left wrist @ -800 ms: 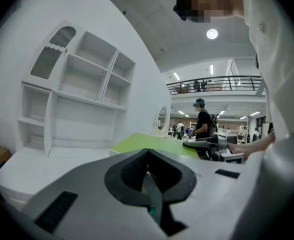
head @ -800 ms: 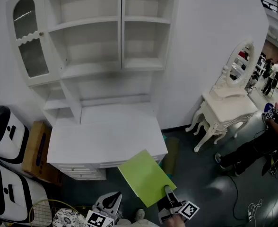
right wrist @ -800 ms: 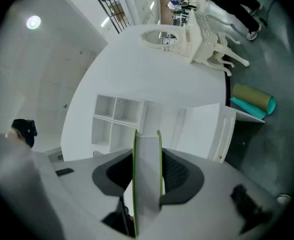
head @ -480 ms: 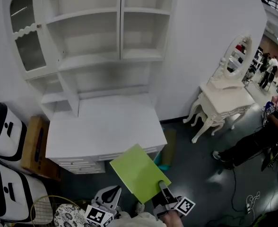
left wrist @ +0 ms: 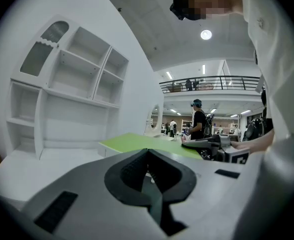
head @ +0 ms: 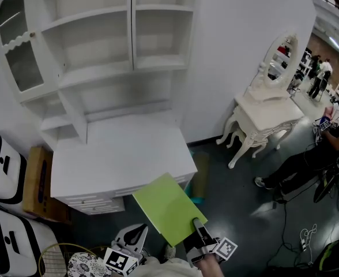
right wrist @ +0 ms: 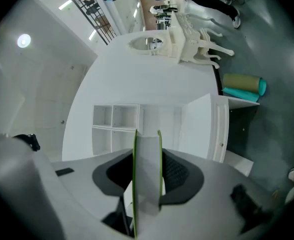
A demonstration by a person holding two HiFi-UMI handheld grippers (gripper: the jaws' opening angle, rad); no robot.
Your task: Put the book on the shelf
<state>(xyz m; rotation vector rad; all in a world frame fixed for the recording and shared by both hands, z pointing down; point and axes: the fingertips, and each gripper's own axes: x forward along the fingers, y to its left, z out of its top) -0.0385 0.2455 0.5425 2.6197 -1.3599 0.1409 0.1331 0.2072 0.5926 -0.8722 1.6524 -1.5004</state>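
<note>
No readable text — none anywhere

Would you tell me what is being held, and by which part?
Green book, in the right hand-held gripper, by its near page edge; left hand-held gripper empty.

The person wears a white top, its plain cloth filling the right edge of the left gripper view. The left gripper has a broad, smooth, pale grey shell with rounded shoulders and a dark rectangular slot sunk into one side. Its jaws are lined with black ribbed pads that frame a heart-shaped dark recess. The right gripper is built alike, with a pale grey shell, finely ribbed black pads and a small black slot on its flank. In the head view each gripper bears a white cube printed with black square markers.
</note>
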